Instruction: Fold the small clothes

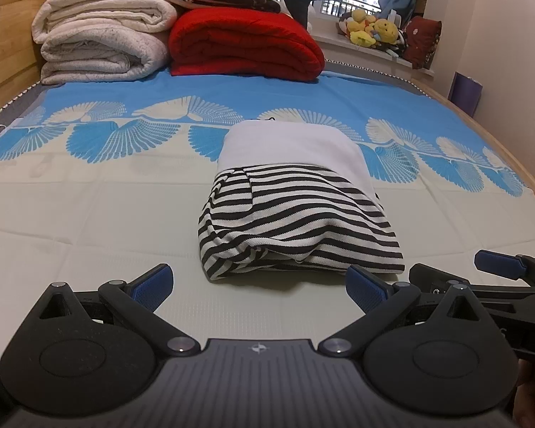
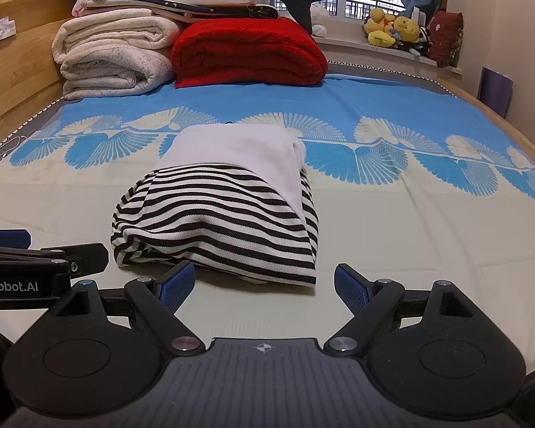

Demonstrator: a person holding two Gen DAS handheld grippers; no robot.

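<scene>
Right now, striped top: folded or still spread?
Folded. The striped top sits as a compact bundle on the bed sheet, layers stacked at its near edge, white part on top. Neither gripper touches it.

A folded striped garment is lying on the bed, its far half covered by a white cloth, so the garment's type cannot be told. A small dark item is peeking out behind the cloth, too little showing to identify. The right gripper is entering the left wrist view, cut off by the right edge. Soft toys on the windowsill are too small to tell apart.
</scene>
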